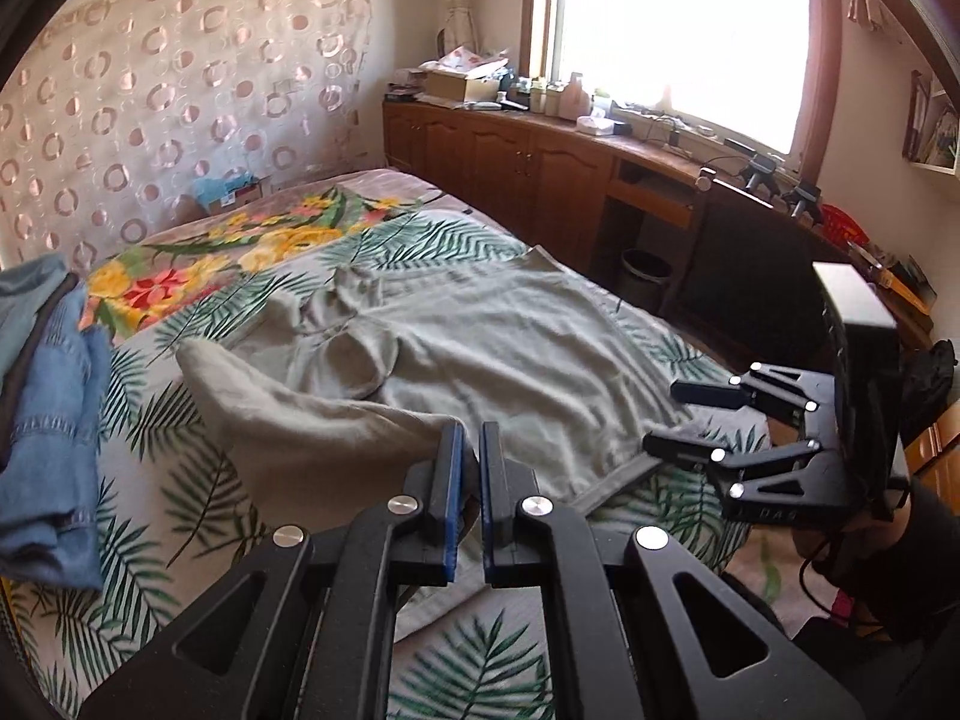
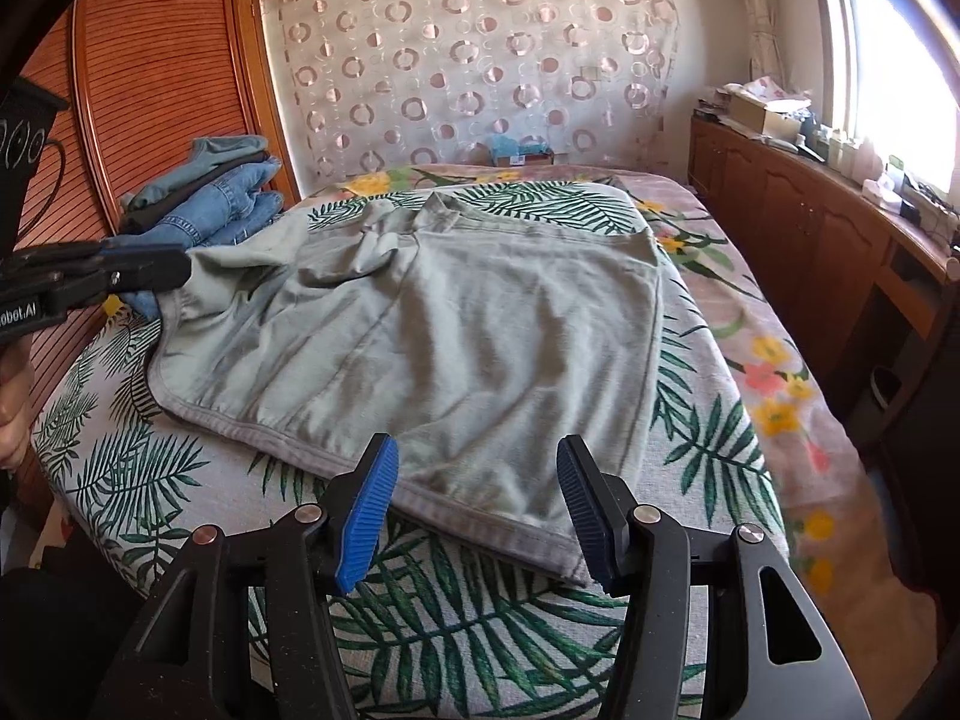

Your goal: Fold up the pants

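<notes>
Left gripper (image 1: 471,450) pinches a lifted corner of the grey pants (image 2: 456,324), mid-fold; right gripper (image 2: 477,510) gapes empty over the hem at six o'clock, needing to clamp next.

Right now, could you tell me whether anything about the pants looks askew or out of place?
Yes. The grey-green pants lie mostly flat, but their far-left part is bunched into wrinkles, and the left gripper holds one corner lifted off the bed.
</notes>
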{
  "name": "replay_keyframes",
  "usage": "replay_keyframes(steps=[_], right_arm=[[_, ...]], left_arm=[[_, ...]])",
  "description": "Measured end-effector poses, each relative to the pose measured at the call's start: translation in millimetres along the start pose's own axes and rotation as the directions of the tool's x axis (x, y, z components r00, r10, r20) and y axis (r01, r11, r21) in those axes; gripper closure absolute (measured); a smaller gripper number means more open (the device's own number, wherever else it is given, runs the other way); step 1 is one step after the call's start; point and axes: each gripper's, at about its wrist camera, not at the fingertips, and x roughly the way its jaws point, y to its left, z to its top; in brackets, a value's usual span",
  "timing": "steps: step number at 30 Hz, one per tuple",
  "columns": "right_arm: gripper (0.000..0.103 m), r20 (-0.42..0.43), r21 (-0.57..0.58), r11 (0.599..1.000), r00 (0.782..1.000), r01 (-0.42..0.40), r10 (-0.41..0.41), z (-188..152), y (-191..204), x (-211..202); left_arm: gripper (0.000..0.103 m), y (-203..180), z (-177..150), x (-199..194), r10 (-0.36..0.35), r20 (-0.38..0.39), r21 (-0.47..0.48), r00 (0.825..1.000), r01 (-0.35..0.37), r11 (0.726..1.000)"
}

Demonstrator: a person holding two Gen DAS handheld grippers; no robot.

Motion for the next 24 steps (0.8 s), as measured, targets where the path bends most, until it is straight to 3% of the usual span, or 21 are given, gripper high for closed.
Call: replay_keyframes(steps=[7, 14, 15, 21, 24], right_arm=[[0.046, 0.022, 0.025, 1.000, 1.000, 0.010, -0.011, 0, -8, -7], [0.046, 0.026, 0.026, 1.000, 1.000, 0.009, -0.009, -2, 0, -3], [0.046, 0.025, 0.025, 1.000, 1.000, 0.007, -0.007, -2, 0, -3], [0.046, 0.019, 0.015, 1.000, 1.000, -0.010, 0.010, 0, 5, 3], [0.046, 0.017, 0.006, 1.000, 1.000, -0.021, 0.021, 2, 9, 6]], left_arm=[[0.097, -27, 26, 8, -0.027, 0.018, 0.048, 0.999, 0.026, 0.999], [0.096, -27, 21, 13, 0.011, -0.013, 0.032, 1.000, -0.011, 0.999], [0.094, -25, 19, 14, 0.016, -0.015, 0.029, 1.000, -0.015, 0.999], [0.061, -10, 12, 4, 0.068, -0.002, 0.004, 0.998, -0.068, 0.998], [0.058, 1, 4, -1, 0.083, 0.002, -0.016, 0.997, -0.083, 0.996]])
